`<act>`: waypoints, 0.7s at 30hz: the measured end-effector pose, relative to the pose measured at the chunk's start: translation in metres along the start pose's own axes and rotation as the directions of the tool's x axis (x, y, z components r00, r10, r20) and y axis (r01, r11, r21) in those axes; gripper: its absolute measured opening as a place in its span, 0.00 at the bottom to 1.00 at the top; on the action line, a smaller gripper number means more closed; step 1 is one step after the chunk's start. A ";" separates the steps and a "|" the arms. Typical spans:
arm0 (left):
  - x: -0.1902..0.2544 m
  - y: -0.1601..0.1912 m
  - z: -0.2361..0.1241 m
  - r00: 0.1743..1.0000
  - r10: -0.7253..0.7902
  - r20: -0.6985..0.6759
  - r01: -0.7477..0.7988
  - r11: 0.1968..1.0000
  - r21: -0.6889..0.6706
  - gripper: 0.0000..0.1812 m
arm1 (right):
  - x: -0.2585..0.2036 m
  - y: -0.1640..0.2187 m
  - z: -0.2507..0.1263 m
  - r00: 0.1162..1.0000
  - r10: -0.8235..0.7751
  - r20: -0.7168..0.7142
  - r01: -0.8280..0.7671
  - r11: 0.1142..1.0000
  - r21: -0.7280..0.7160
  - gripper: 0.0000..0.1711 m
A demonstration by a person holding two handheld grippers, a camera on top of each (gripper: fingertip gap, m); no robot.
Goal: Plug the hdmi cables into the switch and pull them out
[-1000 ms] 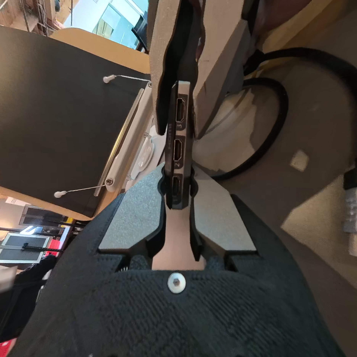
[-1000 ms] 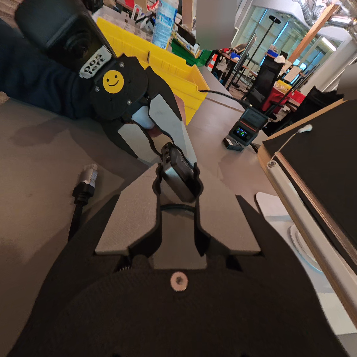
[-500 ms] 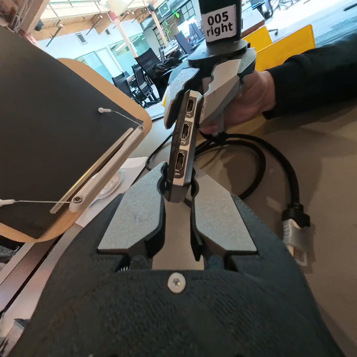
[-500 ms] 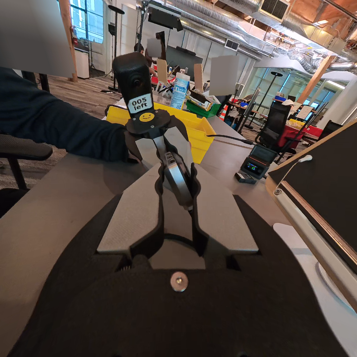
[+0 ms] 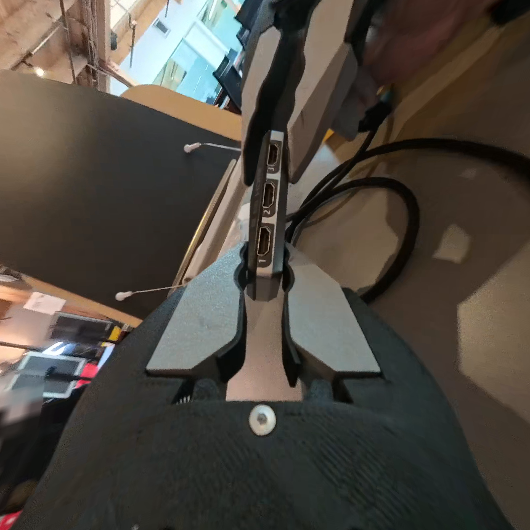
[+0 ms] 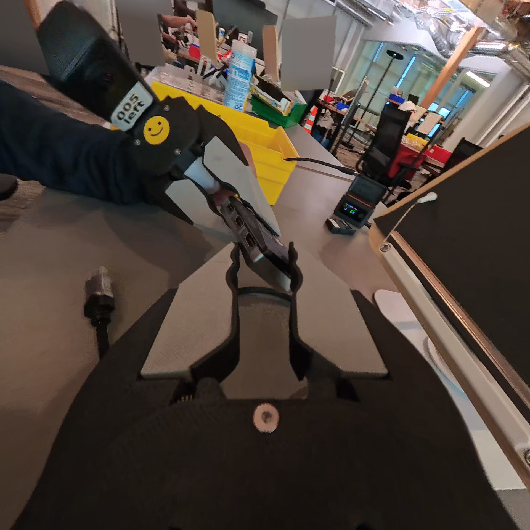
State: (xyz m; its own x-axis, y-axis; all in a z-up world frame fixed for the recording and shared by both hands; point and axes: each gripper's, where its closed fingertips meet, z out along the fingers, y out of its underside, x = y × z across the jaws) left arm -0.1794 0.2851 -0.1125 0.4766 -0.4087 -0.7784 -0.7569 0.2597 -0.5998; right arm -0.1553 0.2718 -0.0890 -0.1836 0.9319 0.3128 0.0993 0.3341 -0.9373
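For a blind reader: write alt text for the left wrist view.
The left gripper is shut on the near end of a slim HDMI switch, its three ports empty. The right gripper straddles the far end, with black cables looped on the table behind.

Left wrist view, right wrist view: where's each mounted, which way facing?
Left wrist view: on left gripper, looking along its jaws, shut on the switch, towards the right gripper and cables; own fingers show.
Right wrist view: on right gripper, facing the left gripper and a dark sleeve; own fingers show.
Shared: switch, both grippers.
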 end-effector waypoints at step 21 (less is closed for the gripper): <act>-0.013 0.057 0.010 0.985 0.139 0.097 -0.122 0.978 -0.169 0.10 | 0.087 0.056 -0.030 0.866 0.138 -0.480 -0.244 0.956 -0.166 0.00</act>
State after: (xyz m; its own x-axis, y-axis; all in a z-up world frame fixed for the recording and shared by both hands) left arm -0.2242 0.3144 -0.1386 0.4075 -0.2818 -0.8687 -0.8739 0.1557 -0.4604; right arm -0.1361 0.3757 -0.1100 0.3238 0.9213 0.2154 0.3017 0.1152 -0.9464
